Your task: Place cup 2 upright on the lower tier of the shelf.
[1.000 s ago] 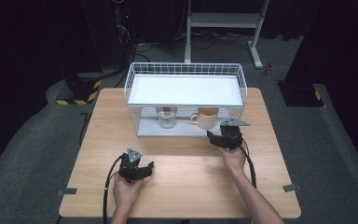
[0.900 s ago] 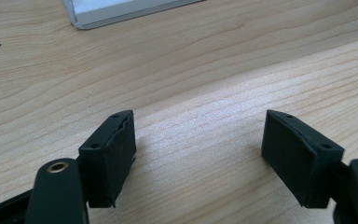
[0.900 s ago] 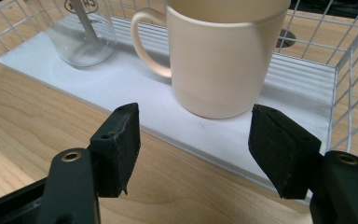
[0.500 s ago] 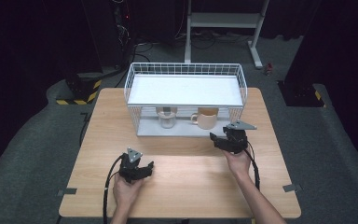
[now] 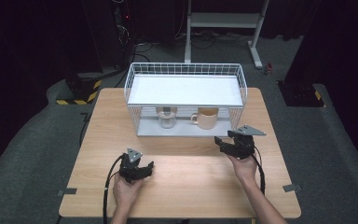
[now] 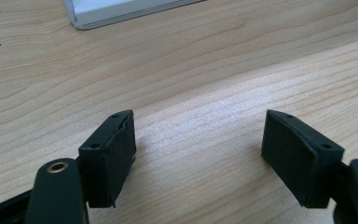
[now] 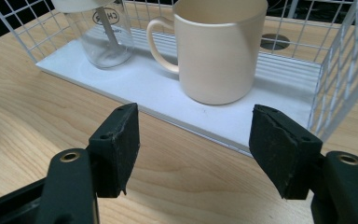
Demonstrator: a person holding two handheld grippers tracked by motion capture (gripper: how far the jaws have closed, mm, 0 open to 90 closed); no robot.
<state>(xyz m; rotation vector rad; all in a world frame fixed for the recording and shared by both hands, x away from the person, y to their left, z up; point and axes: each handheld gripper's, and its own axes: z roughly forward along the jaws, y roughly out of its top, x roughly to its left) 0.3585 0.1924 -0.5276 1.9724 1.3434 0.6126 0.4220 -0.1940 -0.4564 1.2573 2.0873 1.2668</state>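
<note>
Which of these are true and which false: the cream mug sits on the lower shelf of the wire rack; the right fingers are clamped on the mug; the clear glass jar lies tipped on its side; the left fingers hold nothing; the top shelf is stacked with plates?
1. The cream mug sits on the lower shelf of the wire rack. True.
2. The right fingers are clamped on the mug. False: the right gripper is open, short of the rack, with nothing between its fingers.
3. The clear glass jar lies on its side. False: it stands upright beside the mug.
4. The left fingers hold nothing. True: the left gripper is open over bare table.
5. The top shelf is stacked with plates. False: it is bare.
</note>
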